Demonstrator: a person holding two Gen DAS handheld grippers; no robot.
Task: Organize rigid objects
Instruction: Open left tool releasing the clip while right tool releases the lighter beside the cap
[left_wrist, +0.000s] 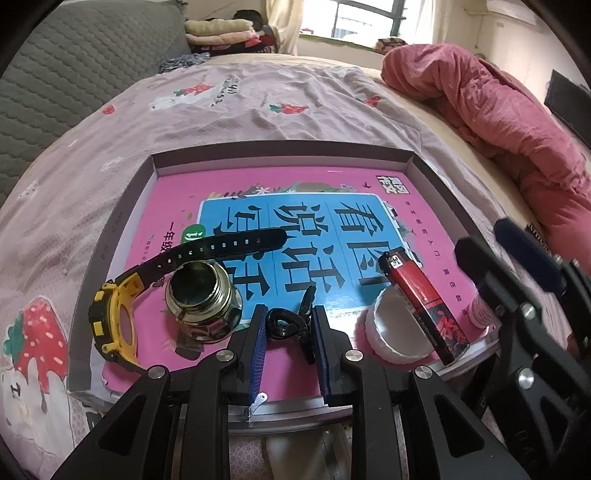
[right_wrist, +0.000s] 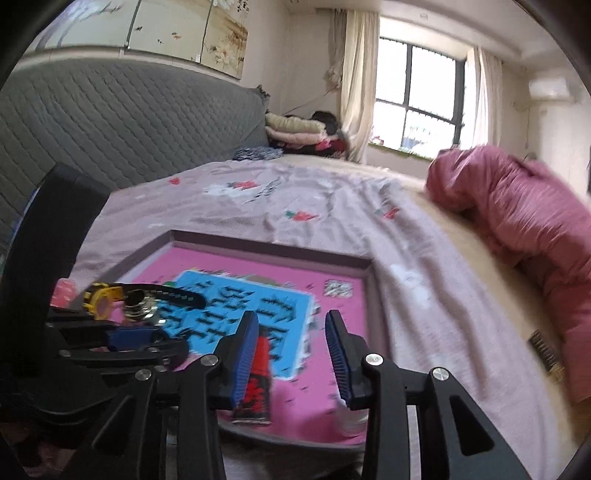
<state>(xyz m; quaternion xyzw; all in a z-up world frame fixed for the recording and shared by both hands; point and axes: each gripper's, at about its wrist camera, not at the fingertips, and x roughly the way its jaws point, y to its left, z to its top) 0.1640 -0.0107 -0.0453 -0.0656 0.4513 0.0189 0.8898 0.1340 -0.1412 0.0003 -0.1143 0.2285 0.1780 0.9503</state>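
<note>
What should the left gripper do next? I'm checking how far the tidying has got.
Probably lower and release. The left gripper is shut on a small black clip, just above the pink book in the tray, where the yellow watch, metal fitting and red box already lie. The right gripper is open, the red box free between its jaws.

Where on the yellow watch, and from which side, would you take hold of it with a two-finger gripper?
Probably the black strap near the yellow case, coming from above with one finger on each long edge. The strap is narrow and lies flat on the pink book; the case looks bulkier.
</note>
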